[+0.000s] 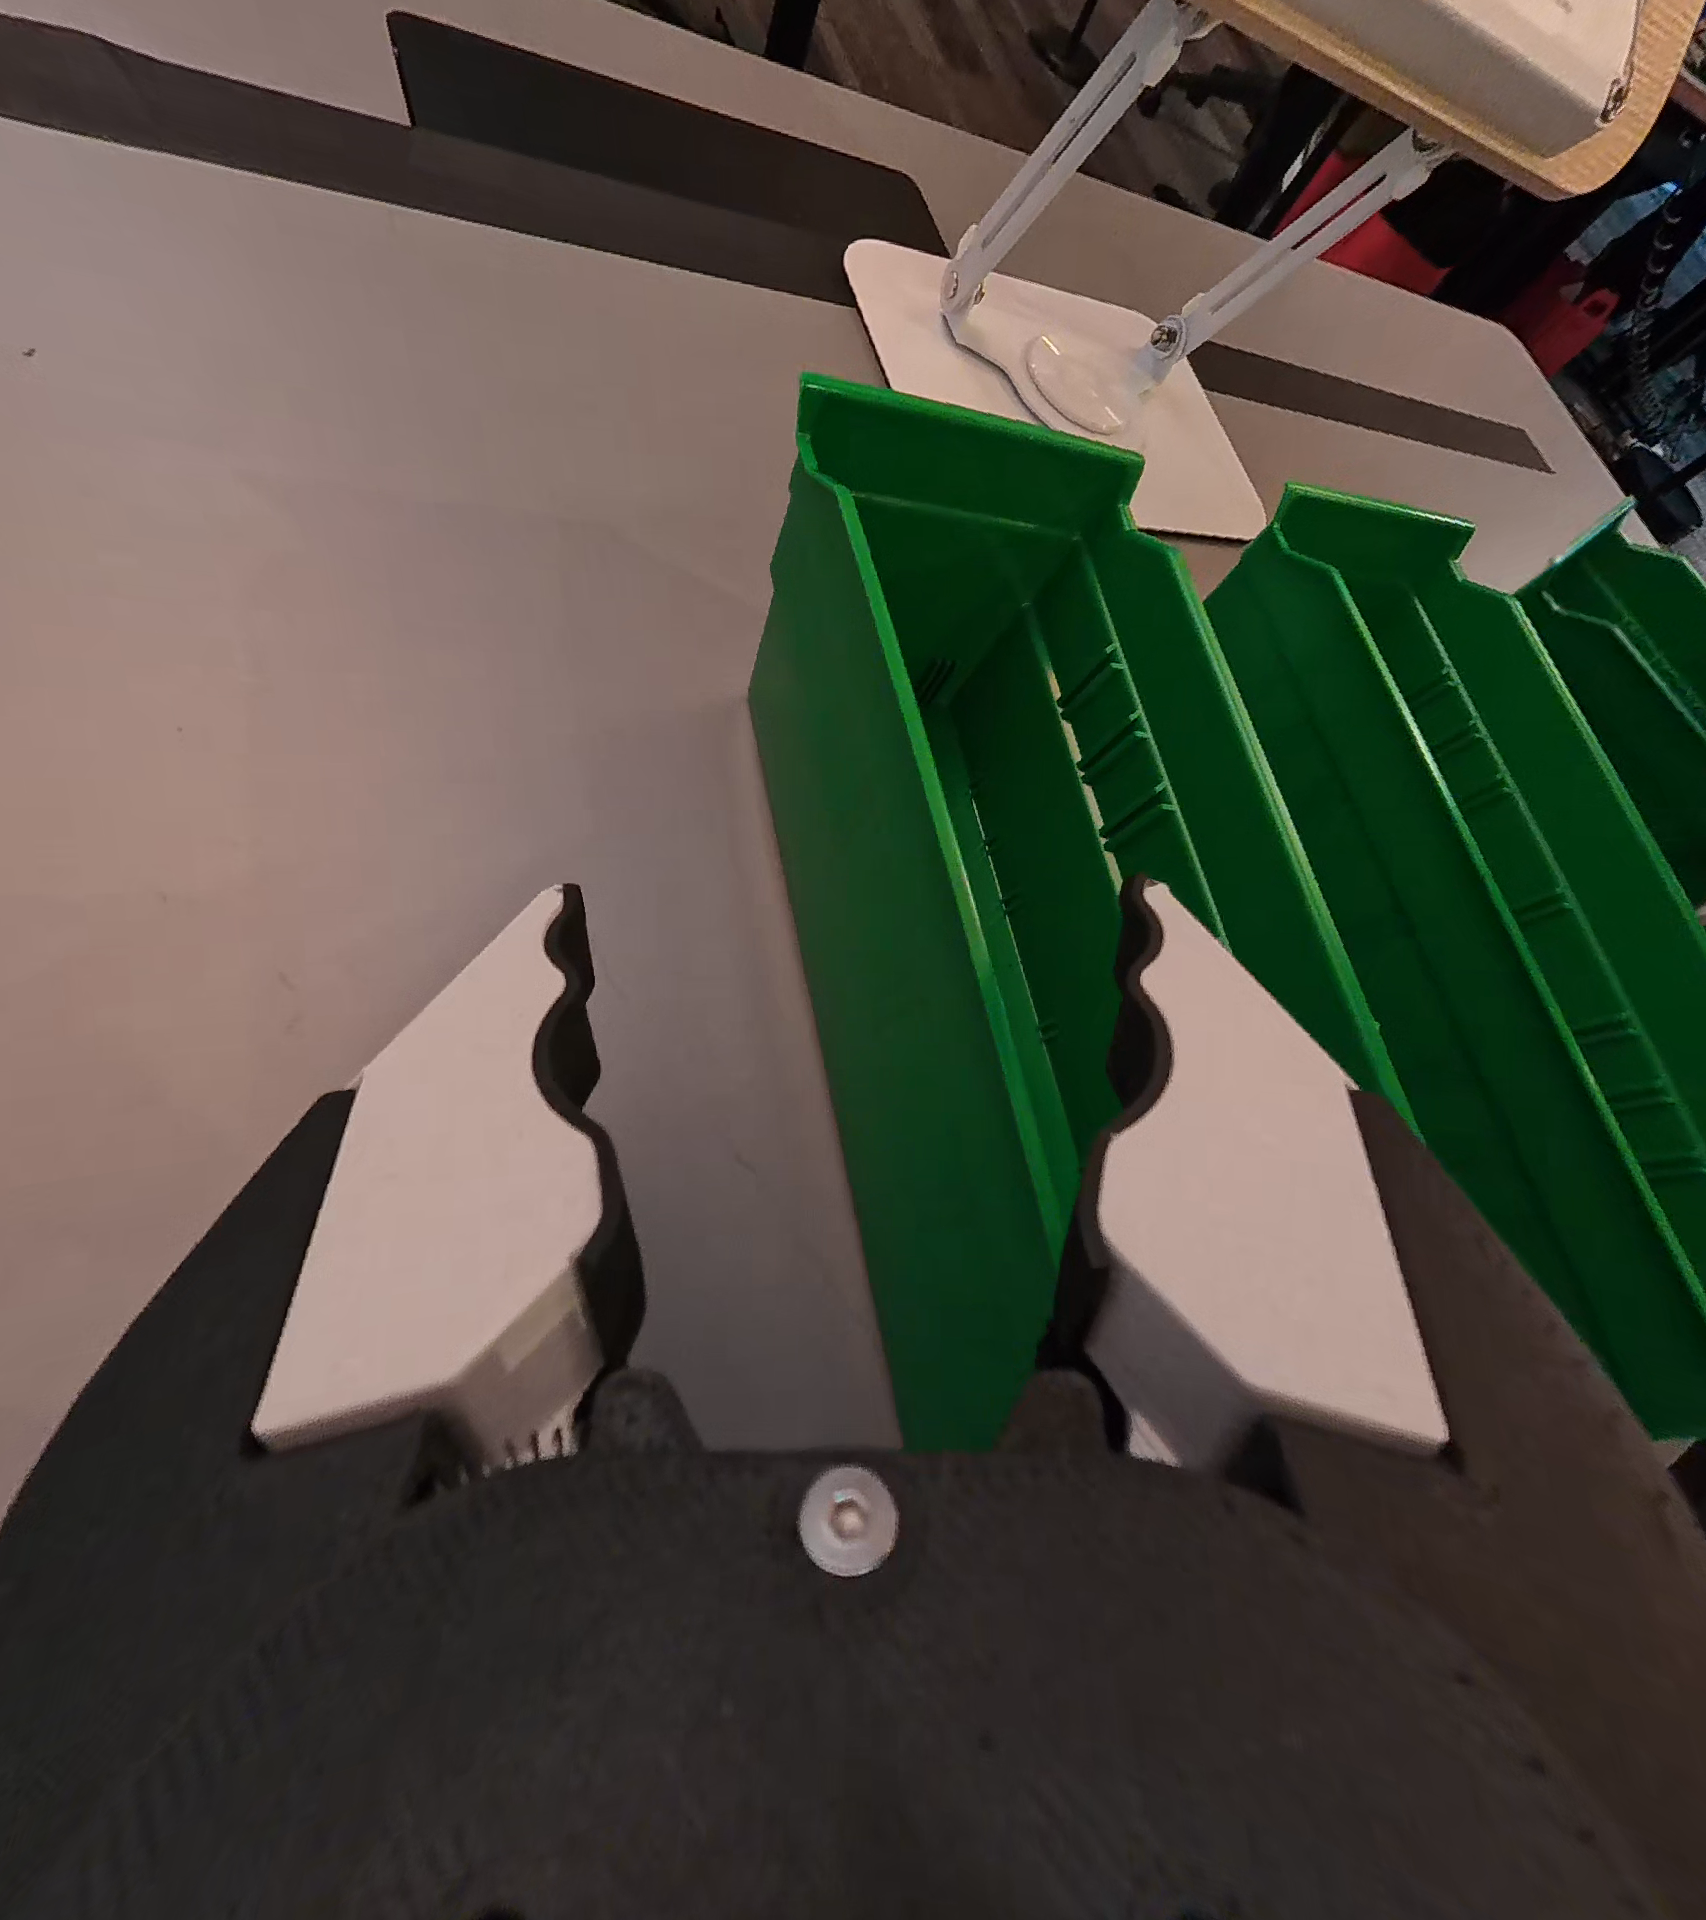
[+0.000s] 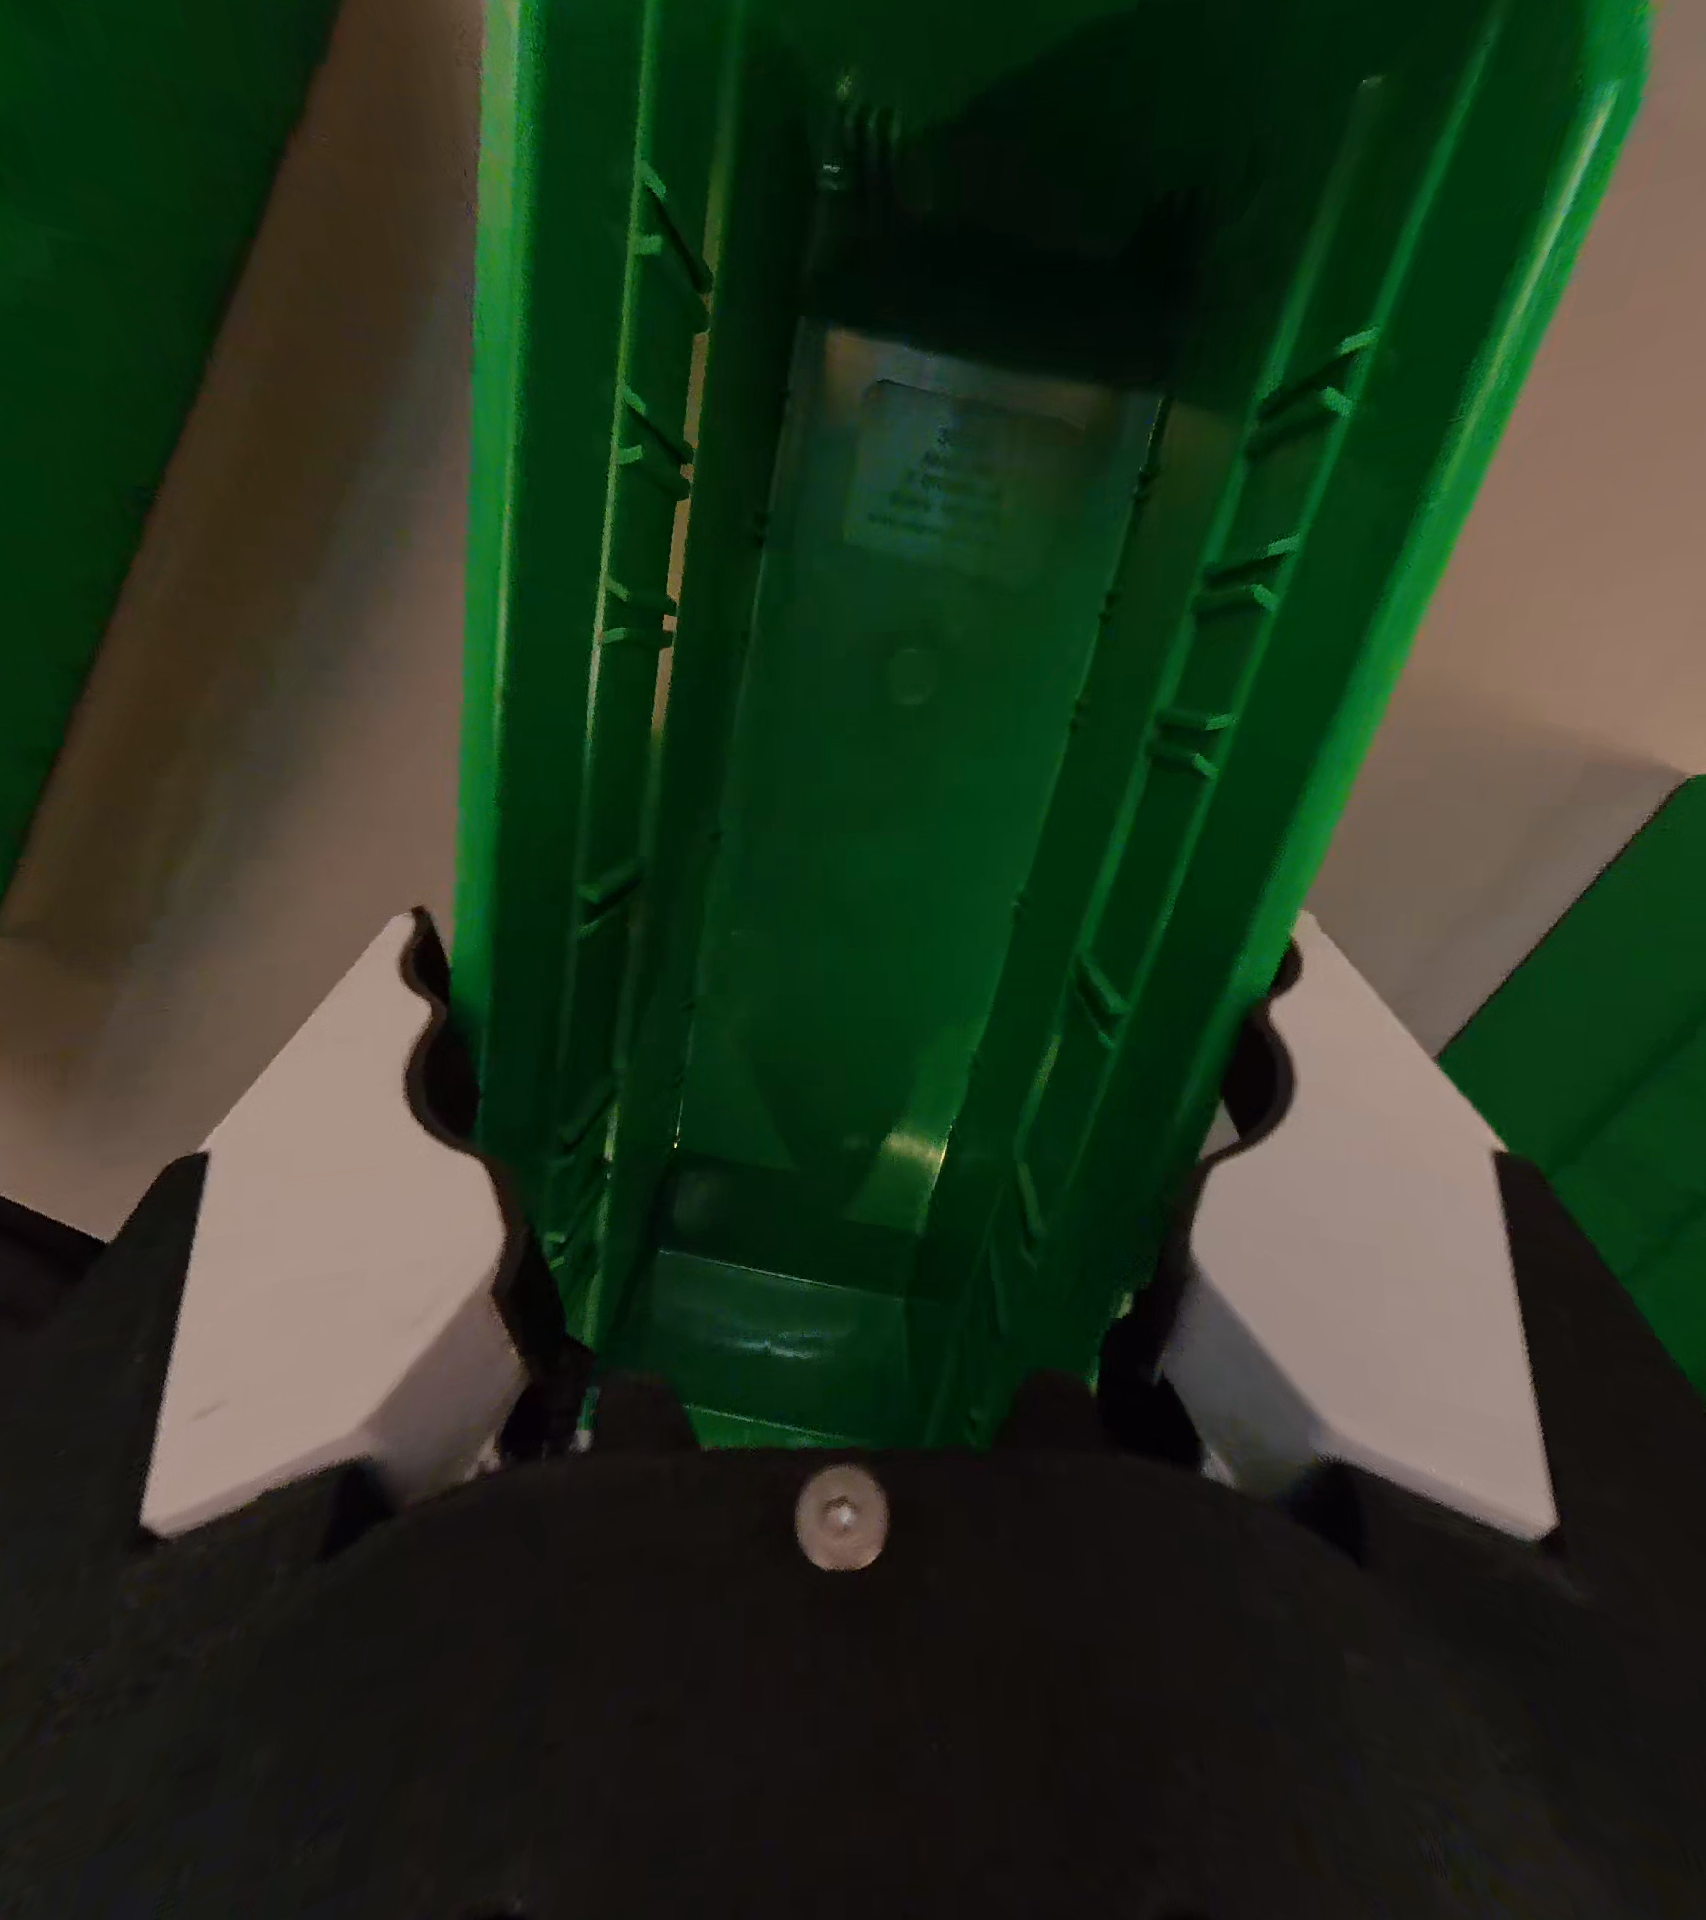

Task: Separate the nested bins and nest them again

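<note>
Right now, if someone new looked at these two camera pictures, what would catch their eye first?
The bright green bins: in the right wrist view one long bin fills the frame, with the right gripper straddling its near end. In the left wrist view the left gripper stands open around the left wall of another bin on the grey table.

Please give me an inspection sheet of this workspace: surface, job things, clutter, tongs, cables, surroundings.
Surface: grey table with dark strips along its far part.
Job's things: leftmost green bin stands separate beside a second green bin; more green bins lie further right. A narrow green bin sits between the right tongs' fingers.
Clutter: white lamp stand behind the bins.
Grippers: left tongs open, straddling the leftmost bin's left wall; right tongs around the narrow bin, contact unclear.
Cables: nothing seen.
Surroundings: dim room with blurred items beyond the table.
</note>
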